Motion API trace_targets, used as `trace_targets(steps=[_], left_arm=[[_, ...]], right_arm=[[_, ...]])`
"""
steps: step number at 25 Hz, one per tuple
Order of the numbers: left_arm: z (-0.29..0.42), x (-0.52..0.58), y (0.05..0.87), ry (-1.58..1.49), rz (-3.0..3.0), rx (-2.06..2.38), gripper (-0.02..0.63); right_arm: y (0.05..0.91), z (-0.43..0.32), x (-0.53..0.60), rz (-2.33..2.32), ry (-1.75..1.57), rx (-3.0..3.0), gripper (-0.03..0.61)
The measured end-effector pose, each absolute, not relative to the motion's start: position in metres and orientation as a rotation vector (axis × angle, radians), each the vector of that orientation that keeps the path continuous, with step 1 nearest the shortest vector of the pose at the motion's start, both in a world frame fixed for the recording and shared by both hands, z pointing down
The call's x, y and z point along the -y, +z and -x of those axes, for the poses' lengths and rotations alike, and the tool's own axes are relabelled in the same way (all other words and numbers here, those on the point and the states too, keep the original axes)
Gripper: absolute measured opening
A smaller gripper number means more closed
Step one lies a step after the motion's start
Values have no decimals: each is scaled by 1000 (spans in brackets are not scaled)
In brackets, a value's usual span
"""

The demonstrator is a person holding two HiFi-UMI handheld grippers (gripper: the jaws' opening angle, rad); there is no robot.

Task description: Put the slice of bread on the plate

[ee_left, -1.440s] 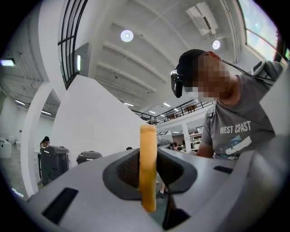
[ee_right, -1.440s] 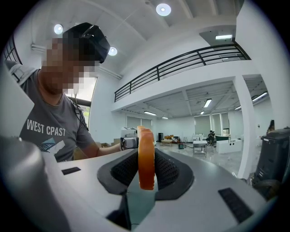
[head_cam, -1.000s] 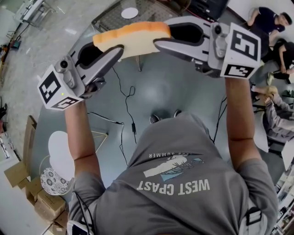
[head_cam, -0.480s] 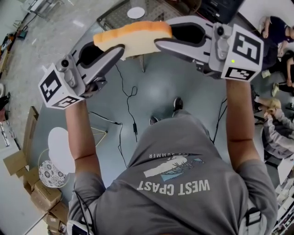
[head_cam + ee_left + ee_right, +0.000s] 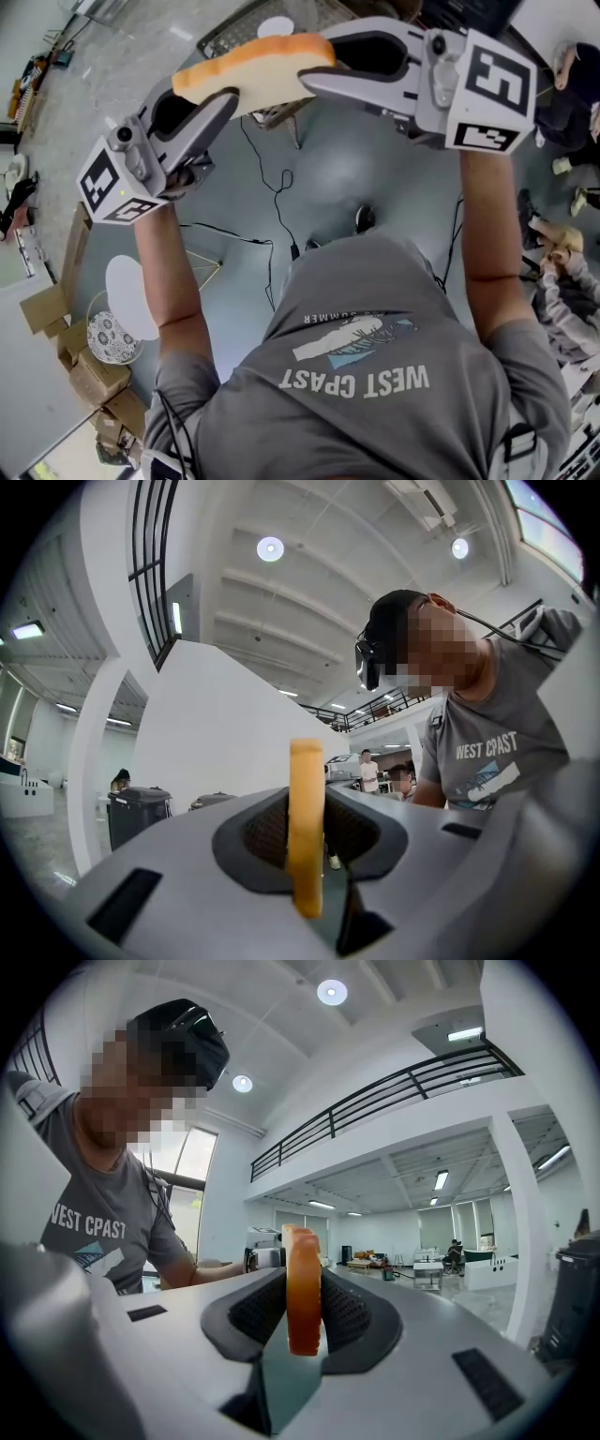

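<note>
A slice of bread (image 5: 253, 77) with a golden crust is held up in the air between both grippers. My left gripper (image 5: 217, 101) is shut on its left end and my right gripper (image 5: 317, 73) on its right end. In the left gripper view the bread (image 5: 306, 827) stands edge-on between the dark pads (image 5: 265, 834) of my left gripper (image 5: 306, 864). The right gripper view shows the bread (image 5: 303, 1288) likewise pinched in my right gripper (image 5: 302, 1326). A white plate (image 5: 275, 26) lies on a grey mesh table (image 5: 225, 39) beyond the bread, at the top of the head view.
Black cables (image 5: 274, 211) trail over the grey floor under the arms. Cardboard boxes (image 5: 89, 375) and a round white object (image 5: 127, 295) sit at the lower left. People (image 5: 562, 272) sit at the right edge. A shoe (image 5: 366, 217) shows below the bread.
Both grippers and the bread have shifted left and slightly up in the head view. The floor, boxes and cables below have slid as the person moved. The grip on the bread is unchanged.
</note>
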State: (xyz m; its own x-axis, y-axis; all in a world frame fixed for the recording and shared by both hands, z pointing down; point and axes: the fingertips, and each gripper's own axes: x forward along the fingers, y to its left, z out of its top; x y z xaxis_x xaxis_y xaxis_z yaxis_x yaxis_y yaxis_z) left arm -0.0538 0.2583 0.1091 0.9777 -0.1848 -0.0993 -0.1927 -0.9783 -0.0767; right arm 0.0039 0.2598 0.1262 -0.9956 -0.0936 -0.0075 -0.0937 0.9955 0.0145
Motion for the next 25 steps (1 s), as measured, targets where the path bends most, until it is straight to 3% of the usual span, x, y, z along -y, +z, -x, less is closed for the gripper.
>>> trace_targets(steps=[8, 19, 25], left_arm=[[16, -218, 95, 101, 3037, -396, 94], [75, -110, 118, 97, 3066, -395, 94], [69, -119, 99, 161, 3068, -304, 94]], right_arm=[[113, -41, -215, 42, 9, -3110, 97], [136, 17, -107, 61, -43, -3113, 97], [116, 12, -120, 162, -49, -3149, 97]])
